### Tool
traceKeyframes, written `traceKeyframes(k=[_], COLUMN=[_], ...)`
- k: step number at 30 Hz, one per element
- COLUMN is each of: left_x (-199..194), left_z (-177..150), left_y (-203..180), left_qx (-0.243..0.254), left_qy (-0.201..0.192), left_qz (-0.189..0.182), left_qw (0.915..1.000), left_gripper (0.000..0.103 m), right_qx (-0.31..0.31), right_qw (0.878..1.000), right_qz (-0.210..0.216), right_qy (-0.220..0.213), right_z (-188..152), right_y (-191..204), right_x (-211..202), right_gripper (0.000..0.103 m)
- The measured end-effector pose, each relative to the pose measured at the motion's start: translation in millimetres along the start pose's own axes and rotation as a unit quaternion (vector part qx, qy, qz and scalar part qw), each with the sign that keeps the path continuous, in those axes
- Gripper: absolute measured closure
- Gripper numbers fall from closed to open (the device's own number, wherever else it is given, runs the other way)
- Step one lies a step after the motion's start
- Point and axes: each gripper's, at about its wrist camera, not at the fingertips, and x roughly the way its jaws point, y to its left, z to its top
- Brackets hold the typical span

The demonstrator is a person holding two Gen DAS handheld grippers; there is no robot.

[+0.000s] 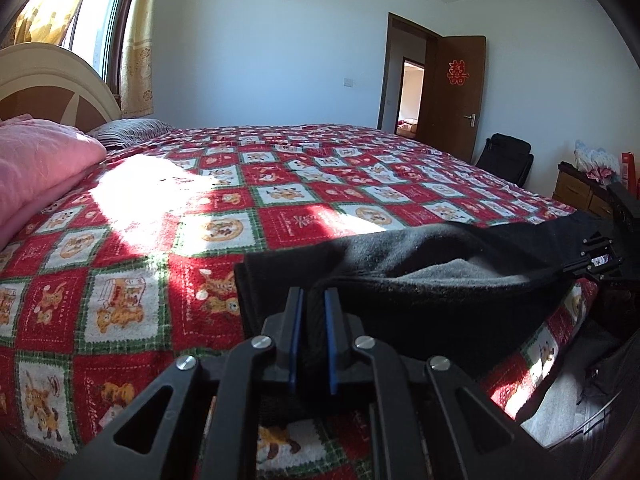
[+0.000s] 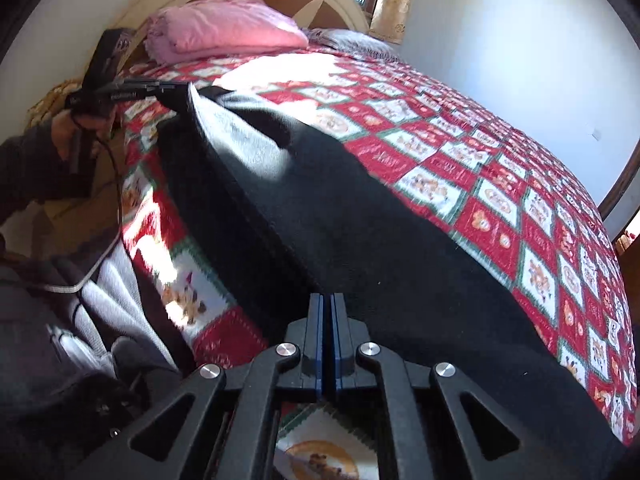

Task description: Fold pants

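Black pants (image 1: 420, 280) with a grey fleece lining (image 1: 460, 270) lie along the near edge of the bed. My left gripper (image 1: 313, 294) is shut on one end of their edge. My right gripper (image 2: 329, 298) is shut on the other end of the pants (image 2: 360, 232). The fabric is stretched between the two grippers and lifted a little off the bedspread. The right gripper shows at the right edge of the left wrist view (image 1: 600, 256). The left gripper shows at the upper left of the right wrist view (image 2: 176, 90), held by a hand.
The bed has a red, white and green patchwork bedspread (image 1: 240, 208). Folded pink bedding (image 1: 40, 160) and a headboard (image 1: 44, 80) are at its head. A door (image 1: 452, 96), a black chair (image 1: 508, 156) and a wooden cabinet (image 1: 580, 192) stand beyond the far side.
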Motion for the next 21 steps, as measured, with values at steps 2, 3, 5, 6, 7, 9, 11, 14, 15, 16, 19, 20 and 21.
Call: traceKeyframes(k=[2,3,5,6,7,9,11,14,15,16,19,20,21], left_x=[0.9,1.3,3.0,3.0,2.2,2.2,0.6,-2.3,-4.1,-6.3,-17.2,-21.9,-26.1], left_z=[-7.2,-10.9,-16.5,-18.5,-20.1,-22.0,-23.8,-24.7,-25.3,-25.9,-28.8,-30.5,-32.5], left_y=[3.3,3.6,2.9,2.5,2.1,2.8,2.3,1.3,2.6,4.5,11.4,14.4,17.7], left_qx=[-0.009,-0.009,-0.008,-0.006,-0.005,-0.005,0.0,0.014,0.015,0.017,0.03,0.032,0.032], left_qy=[0.005,0.007,0.011,0.011,0.01,0.01,0.009,0.012,0.012,0.011,0.012,0.013,0.015], left_qz=[0.001,0.0,0.002,0.002,0.003,0.002,0.004,0.014,0.016,0.018,0.025,0.025,0.023], left_qw=[0.9999,0.9999,0.9999,0.9999,0.9999,0.9999,0.9999,0.9997,0.9997,0.9996,0.9992,0.9991,0.9991], left_gripper=[0.092,0.092,0.092,0.092,0.092,0.091,0.09,0.082,0.075,0.071,0.051,0.051,0.051], right_qx=[0.007,0.008,0.01,0.011,0.012,0.012,0.009,0.004,0.003,0.0,-0.008,-0.008,-0.006], right_qw=[1.0,1.0,1.0,1.0,1.0,1.0,0.999,0.999,0.999,0.999,0.998,0.998,0.998], right_qz=[0.013,0.015,0.016,0.018,0.02,0.023,0.027,0.031,0.036,0.036,0.044,0.044,0.045], right_qy=[0.01,0.011,0.011,0.011,0.01,0.01,0.016,0.026,0.033,0.038,0.046,0.043,0.04], right_z=[-6.5,-7.9,-9.7,-10.0,-10.6,-11.3,-13.7,-17.6,-19.0,-20.2,-22.5,-21.5,-20.3], right_y=[3.1,3.9,5.7,6.0,6.0,5.5,7.1,10.5,11.4,12.6,14.6,13.0,11.0], right_x=[9.5,11.4,13.1,12.6,11.6,10.6,12.4,17.1,19.8,22.1,23.3,21.2,19.0], right_gripper=[0.1,0.1,0.1,0.1,0.1,0.1,0.1,0.1,0.1,0.1,0.1,0.1,0.1])
